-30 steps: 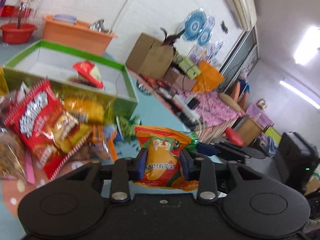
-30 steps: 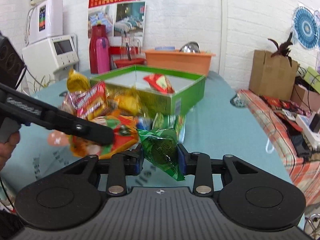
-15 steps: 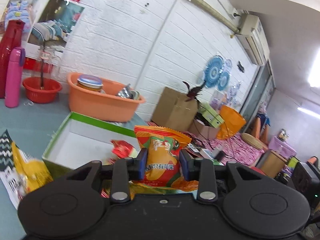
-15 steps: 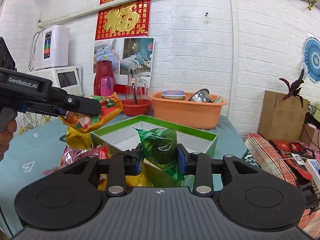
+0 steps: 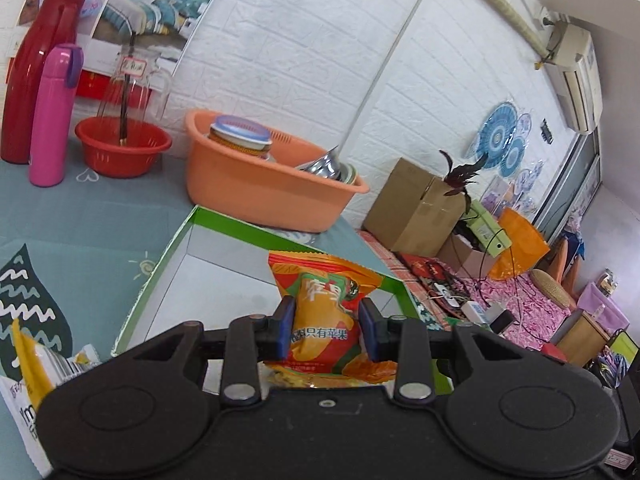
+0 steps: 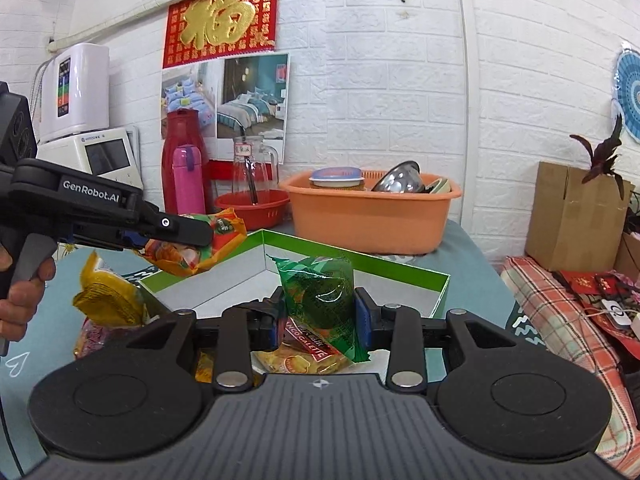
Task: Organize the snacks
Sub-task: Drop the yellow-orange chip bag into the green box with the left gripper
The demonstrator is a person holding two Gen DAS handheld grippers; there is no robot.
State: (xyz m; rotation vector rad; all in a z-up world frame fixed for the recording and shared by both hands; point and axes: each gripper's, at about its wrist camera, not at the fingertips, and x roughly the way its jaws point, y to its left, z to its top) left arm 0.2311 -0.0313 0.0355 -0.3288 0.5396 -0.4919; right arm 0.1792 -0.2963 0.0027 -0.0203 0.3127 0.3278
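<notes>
My left gripper (image 5: 326, 326) is shut on an orange snack packet (image 5: 324, 312) and holds it over the near edge of the green-rimmed box (image 5: 160, 268). In the right wrist view the same left gripper (image 6: 176, 236) comes in from the left with the orange packet (image 6: 224, 236) above the box's left corner. A green snack packet (image 6: 320, 296) is pinched in my right gripper (image 6: 318, 320), which is shut on it above the green-rimmed box (image 6: 400, 270). More snack bags (image 6: 108, 300) lie piled in front of the box, partly hidden by the gripper body.
An orange basin (image 6: 372, 212) with dishes stands just behind the box, with a red bowl (image 6: 252, 208), a pink bottle (image 6: 186, 184) and a red flask (image 6: 180, 160) to its left. A cardboard box (image 6: 572, 216) sits off the table's right side.
Both grippers have risen from the snack pile and moved forward toward the box, each still holding its packet. The box now lies right under the packets.
</notes>
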